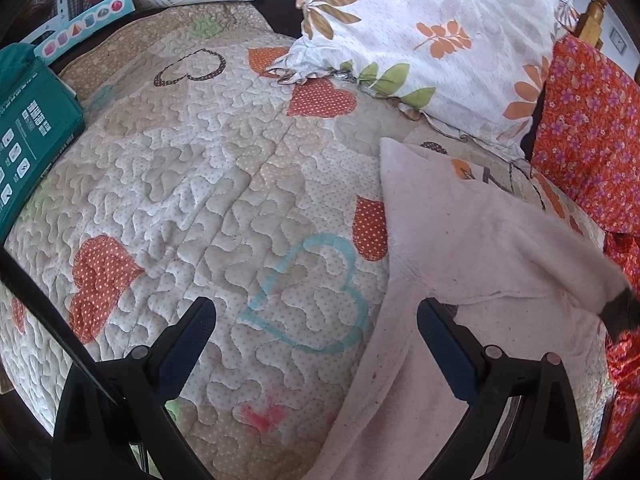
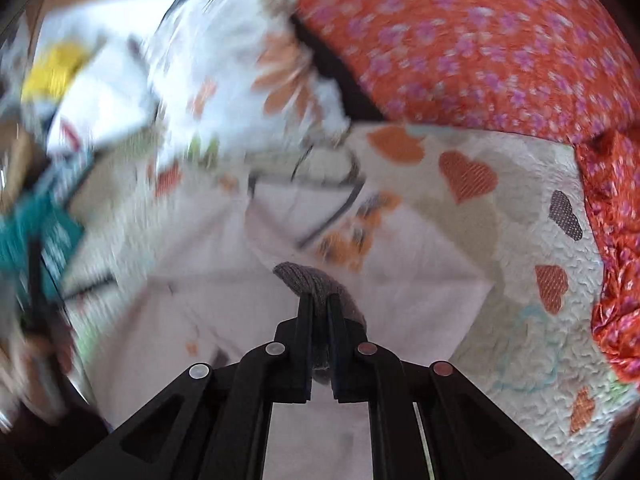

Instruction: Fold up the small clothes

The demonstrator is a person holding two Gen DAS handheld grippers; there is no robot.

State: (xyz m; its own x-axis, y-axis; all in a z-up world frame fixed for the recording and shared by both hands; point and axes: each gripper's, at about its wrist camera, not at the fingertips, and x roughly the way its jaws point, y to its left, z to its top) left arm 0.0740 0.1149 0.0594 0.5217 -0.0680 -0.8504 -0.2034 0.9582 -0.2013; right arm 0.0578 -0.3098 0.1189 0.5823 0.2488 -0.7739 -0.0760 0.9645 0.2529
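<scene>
Soft daylight; right view motion-blurred, edges warped.

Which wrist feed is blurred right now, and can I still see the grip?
Left wrist view: sharp throughout, fisheye bending at the rim, left gripper open over the quilt. Right wrist view: motion-smeared, worst on the left side, yet the right gripper reads clearly, shut on the grey cuff of the pink garment.
</scene>
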